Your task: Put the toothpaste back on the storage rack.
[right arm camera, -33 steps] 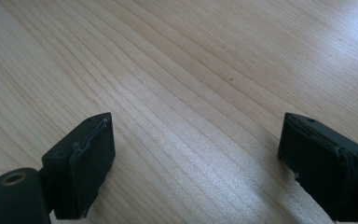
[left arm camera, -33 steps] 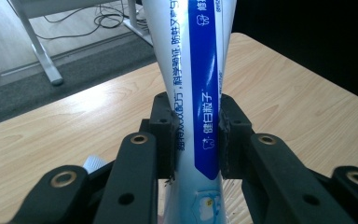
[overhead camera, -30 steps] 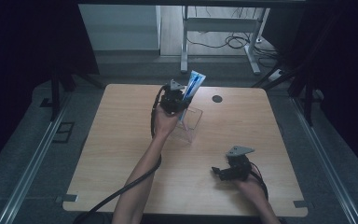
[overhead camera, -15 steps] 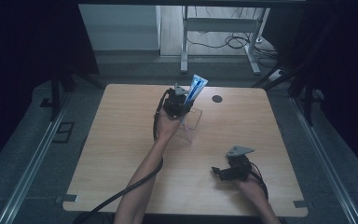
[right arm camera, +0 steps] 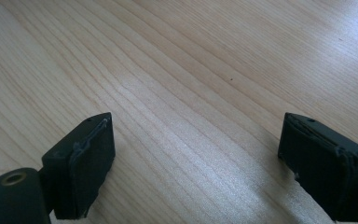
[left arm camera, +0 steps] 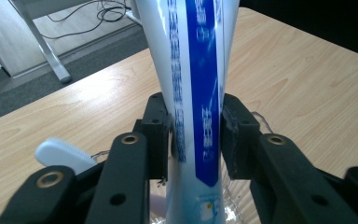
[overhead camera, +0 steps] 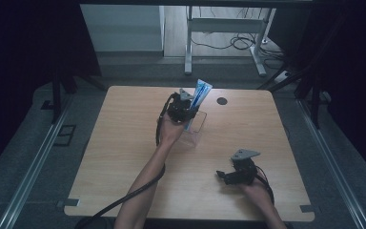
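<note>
A blue and white toothpaste tube stands upright with its lower end in a clear plastic cup at the table's far middle. My left gripper holds the tube just above the cup. In the left gripper view the tube sits between the pads, which touch both its sides; my left gripper has just been opening its jaws. A white toothbrush head pokes from the cup beside it. My right gripper rests near the front right, open over bare wood.
A small black round grommet lies in the wooden table to the right of the cup. Metal desk legs and cables stand on the floor beyond the far edge. Dark curtains flank both sides.
My left gripper with the tube has shifted slightly down toward the cup. The right hand has stayed where it was.
</note>
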Demonstrator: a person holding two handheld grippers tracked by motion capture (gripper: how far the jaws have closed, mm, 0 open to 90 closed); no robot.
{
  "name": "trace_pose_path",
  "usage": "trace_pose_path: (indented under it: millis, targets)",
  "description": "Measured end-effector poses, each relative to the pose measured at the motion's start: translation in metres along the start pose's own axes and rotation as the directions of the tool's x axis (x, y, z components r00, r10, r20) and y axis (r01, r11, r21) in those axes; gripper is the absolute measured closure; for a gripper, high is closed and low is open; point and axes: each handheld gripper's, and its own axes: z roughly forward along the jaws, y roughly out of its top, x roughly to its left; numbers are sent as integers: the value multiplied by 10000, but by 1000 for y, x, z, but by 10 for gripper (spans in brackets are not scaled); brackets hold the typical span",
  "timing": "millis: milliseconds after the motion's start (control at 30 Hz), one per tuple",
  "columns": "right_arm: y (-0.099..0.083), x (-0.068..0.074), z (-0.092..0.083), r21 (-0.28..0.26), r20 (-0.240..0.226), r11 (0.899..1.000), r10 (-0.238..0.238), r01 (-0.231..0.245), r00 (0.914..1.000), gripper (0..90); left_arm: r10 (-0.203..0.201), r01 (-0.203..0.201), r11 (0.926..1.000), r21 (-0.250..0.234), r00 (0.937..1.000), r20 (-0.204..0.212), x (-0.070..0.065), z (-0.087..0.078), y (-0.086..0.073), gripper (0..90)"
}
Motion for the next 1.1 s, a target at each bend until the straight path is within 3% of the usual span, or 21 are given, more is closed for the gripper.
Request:
trace_pose_path:
  millis: [133,367,667,967,1100]
  targets:
    - [0,0,0,4,-5,10000,10,-10,10000,105,388,-387,9991,172,9992,-63,-5,-2,0,652]
    - [0,0,0,7,-7,10000,11,-11,10000,105,589,-593,9976,355,9982,140,-12,-2,-2,655]
    - [0,0,0,7,-6,10000,11,-11,10000,105,440,-465,9978,468,9976,533,-11,-5,-6,639]
    - [0,0,0,4,-5,10000,9,-9,10000,105,623,-705,9950,710,9919,1109,-19,-1,-11,595]
    - [0,0,0,5,-5,10000,8,-8,10000,105,460,-539,9960,719,9932,1071,-19,-1,-12,590]
